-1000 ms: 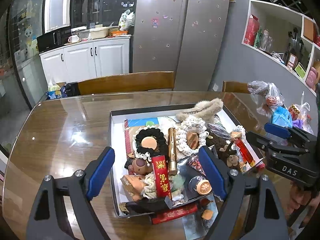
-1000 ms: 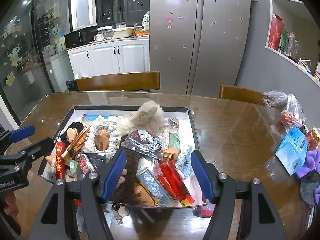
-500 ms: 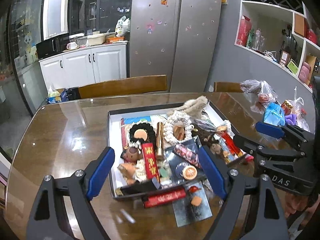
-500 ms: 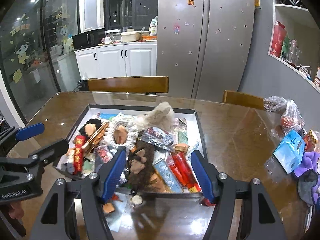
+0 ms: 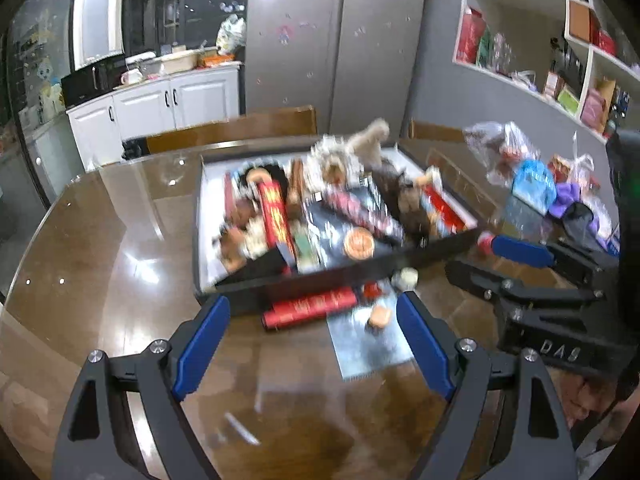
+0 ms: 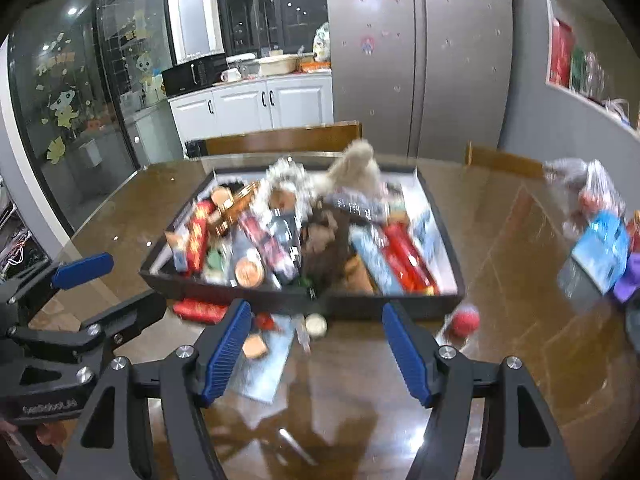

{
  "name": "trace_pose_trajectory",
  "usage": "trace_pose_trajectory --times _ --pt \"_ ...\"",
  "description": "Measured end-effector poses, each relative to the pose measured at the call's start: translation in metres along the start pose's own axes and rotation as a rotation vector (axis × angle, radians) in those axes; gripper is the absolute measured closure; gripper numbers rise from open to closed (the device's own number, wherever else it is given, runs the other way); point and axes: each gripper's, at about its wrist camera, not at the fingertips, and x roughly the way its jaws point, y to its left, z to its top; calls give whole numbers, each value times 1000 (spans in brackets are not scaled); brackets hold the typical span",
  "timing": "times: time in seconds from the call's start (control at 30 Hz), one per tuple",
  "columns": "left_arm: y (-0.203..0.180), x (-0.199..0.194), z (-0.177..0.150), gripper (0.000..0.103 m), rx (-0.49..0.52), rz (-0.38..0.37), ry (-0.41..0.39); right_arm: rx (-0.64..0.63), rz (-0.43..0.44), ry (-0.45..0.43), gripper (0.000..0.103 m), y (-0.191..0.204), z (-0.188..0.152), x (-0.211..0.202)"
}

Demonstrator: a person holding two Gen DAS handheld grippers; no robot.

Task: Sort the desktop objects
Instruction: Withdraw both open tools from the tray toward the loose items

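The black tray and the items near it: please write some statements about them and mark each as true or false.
1. The black tray is piled with many small items. True.
2. The left claw is shut on a red tube. False: it is open and holds nothing.
3. A red cylinder lies on the table outside the tray's near wall. True.
4. The right claw grips the fluffy beige toy. False: it is open and empty, and the toy is at the tray's far end.
5. A small red ball lies on the table near the tray's corner. True.

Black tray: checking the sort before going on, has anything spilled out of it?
Yes. A red printed tube, a small cream ball and a red ball lie outside the shallow black tray.
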Motion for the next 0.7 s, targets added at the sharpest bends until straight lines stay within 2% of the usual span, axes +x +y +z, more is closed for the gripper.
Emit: trace_pose_trajectory --times 0.1,0.2,0.57,0.7 --pt "-9 11 -5 16 43 31 15 11 2 23 33 -5 -12 11" --pt "-13 14 -8 16 49 1 8 5 0 41 33 -7 -18 20" --pt "-12 31 -15 17 47 -29 44 -13 3 72 33 -6 -26 36" --pt "-13 37 -16 17 72 -68 62 -30 24 87 33 -4 -26 45"
